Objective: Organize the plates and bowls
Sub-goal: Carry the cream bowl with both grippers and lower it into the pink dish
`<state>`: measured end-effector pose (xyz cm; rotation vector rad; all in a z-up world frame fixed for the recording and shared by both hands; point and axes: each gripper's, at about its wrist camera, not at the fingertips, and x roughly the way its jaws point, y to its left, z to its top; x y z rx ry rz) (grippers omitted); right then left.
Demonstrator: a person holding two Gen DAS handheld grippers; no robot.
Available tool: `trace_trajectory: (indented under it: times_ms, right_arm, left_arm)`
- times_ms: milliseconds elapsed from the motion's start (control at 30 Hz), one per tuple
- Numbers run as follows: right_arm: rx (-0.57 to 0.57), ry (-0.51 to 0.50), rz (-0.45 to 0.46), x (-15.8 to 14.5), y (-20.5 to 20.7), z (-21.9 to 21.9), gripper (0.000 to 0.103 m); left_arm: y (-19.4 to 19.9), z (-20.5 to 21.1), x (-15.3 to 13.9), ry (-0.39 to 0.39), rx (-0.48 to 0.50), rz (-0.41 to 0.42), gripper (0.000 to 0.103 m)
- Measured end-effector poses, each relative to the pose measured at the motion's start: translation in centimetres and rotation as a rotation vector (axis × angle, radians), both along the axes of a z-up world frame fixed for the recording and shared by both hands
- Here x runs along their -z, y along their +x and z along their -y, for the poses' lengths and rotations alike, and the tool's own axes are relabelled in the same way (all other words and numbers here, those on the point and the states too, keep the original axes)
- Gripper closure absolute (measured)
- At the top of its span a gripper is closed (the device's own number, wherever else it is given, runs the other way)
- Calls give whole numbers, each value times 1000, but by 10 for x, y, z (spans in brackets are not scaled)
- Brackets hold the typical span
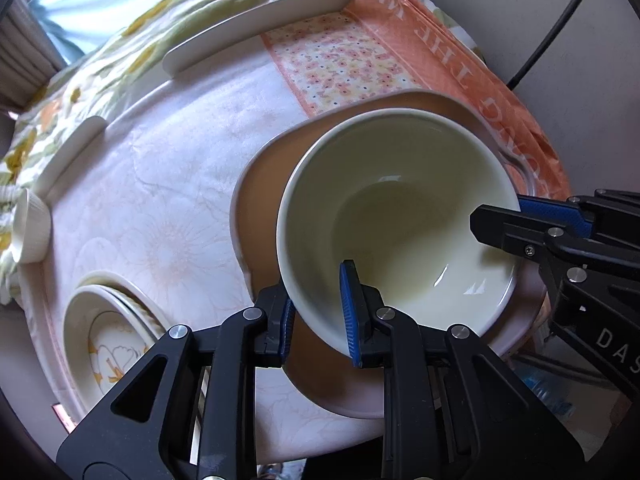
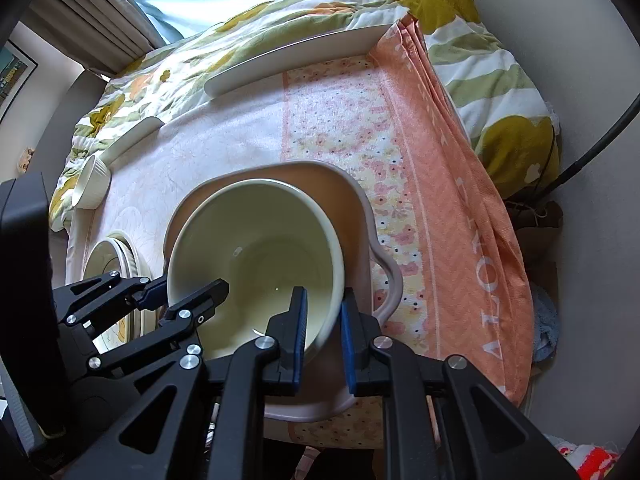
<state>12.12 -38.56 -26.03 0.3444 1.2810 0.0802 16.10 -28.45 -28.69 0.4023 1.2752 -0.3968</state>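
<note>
Seen from both wrists looking steeply down on a cloth-covered worktop [image 1: 168, 184]. Far left: small ribbed cup [image 1: 30, 226] at the edge, then stacked patterned plates [image 1: 112, 344], partly cut off by the lens rim and by tool arms, so count uncertain. Centre: cream bowl [image 1: 396, 208] tilted inside a pink plate [image 1: 516, 332] with a wavy handle. Left tool [image 1: 318, 318] pinching the bowl's near rim, one blue pad inside, one outside; right tool [image 2: 323, 338] pinching the opposite rim the same way. Two grips probably because the bowl is deep and heavy-looking, and a rim pinch from one side alone would let it swing. Whether the bowl's base touches the plate: hidden by the bowl itself, cannot tell. Behind: two white raised edges [image 2: 296, 60], perhaps of a tray, ends cut off. Right: orange floral towel [image 2: 452, 184] draped over the edge, lettering unreadable; floral bedding [image 2: 496, 80] beyond.
</note>
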Motion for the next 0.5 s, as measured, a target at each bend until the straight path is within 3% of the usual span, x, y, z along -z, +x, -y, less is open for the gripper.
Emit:
trace_trajectory:
  times_ms: [267,500]
  right_arm:
    - [18,6,18,-5,-4,8,88]
    - [21,20,13,-5,-5,8,88]
  left_arm:
    - [-7,7,1,63,39,39,85]
    - [-4,4,-6,52,22,53,85]
